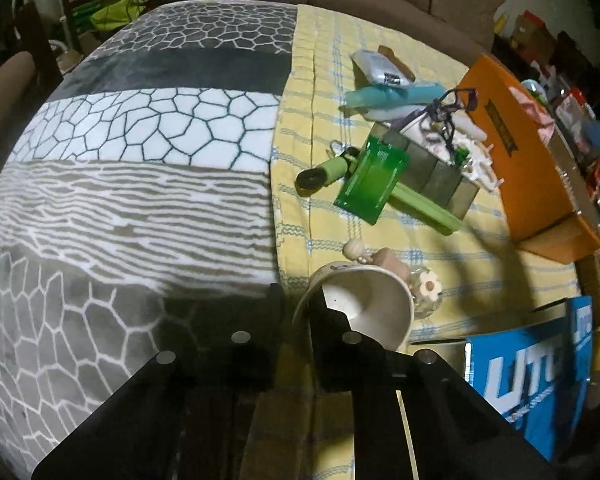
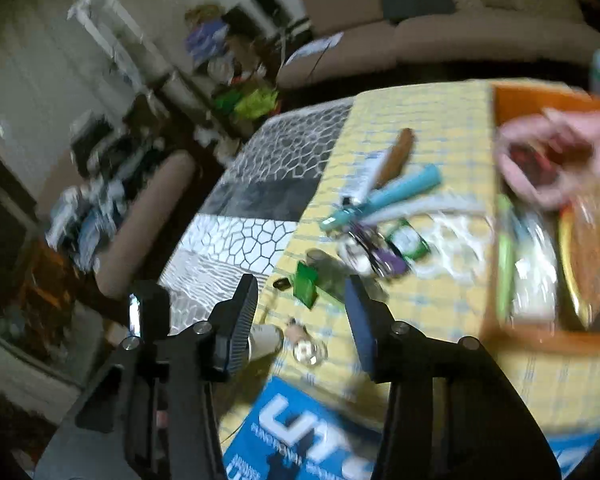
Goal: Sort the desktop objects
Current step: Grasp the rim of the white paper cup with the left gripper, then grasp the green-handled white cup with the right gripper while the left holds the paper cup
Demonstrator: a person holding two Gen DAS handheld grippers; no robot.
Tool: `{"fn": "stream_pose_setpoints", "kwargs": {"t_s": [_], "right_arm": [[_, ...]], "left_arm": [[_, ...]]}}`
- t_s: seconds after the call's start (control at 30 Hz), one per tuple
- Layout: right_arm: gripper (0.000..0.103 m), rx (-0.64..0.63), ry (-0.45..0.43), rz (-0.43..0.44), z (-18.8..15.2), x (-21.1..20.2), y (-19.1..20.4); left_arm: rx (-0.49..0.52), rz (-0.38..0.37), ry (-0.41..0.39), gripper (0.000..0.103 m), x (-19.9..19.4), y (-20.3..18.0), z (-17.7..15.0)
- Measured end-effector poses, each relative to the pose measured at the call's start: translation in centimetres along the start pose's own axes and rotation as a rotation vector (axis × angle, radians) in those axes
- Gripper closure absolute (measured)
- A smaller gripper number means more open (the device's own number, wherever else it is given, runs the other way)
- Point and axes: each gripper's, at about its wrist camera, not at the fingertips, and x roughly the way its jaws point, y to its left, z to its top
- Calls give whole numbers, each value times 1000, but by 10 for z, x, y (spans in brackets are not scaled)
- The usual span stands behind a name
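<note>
My left gripper (image 1: 300, 300) is shut on the rim of a white paper cup (image 1: 374, 306), which lies tilted with its mouth toward me. Just beyond it sit a small beige figurine (image 1: 360, 252) and a clear flower-topped jar (image 1: 428, 290). A pile of desktop objects lies further out: a green transparent case (image 1: 372, 180), a green roller (image 1: 330, 170), a teal tube (image 1: 392, 96) and a silver packet (image 1: 380, 66). My right gripper (image 2: 300, 304) is open and empty, held high above the yellow cloth (image 2: 420, 120). The right view is blurred.
An orange box (image 1: 512, 152) stands at the right, holding several items (image 2: 540, 264). A blue printed box (image 1: 532, 368) lies at the near right. A grey patterned blanket (image 1: 140, 160) covers the left half. Sofas and clutter surround the table.
</note>
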Motion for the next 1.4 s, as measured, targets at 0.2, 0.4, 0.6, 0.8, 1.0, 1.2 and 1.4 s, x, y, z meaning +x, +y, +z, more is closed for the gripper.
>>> {"fn": "stream_pose_setpoints", "kwargs": {"t_s": [0.2, 0.4, 0.6, 0.8, 1.0, 1.2, 1.4], "right_arm": [[57, -198, 302, -41, 72, 90, 40], [58, -168, 500, -192, 74, 174, 18], [58, -121, 525, -194, 51, 154, -17], [57, -46, 475, -190, 34, 90, -49], [57, 2, 322, -161, 54, 48, -55], [53, 29, 322, -154, 65, 70, -56], [47, 9, 350, -181, 50, 104, -59]], "left_arm": [[-107, -130, 6, 90, -15, 20, 9], [-143, -139, -58, 90, -38, 33, 18], [-162, -177, -40, 90, -33, 41, 21], [-171, -173, -38, 90, -31, 40, 20], [-223, -237, -69, 67, -35, 39, 24], [-181, -245, -96, 59, -38, 19, 30], [-149, -245, -71, 57, -31, 3, 33]]}}
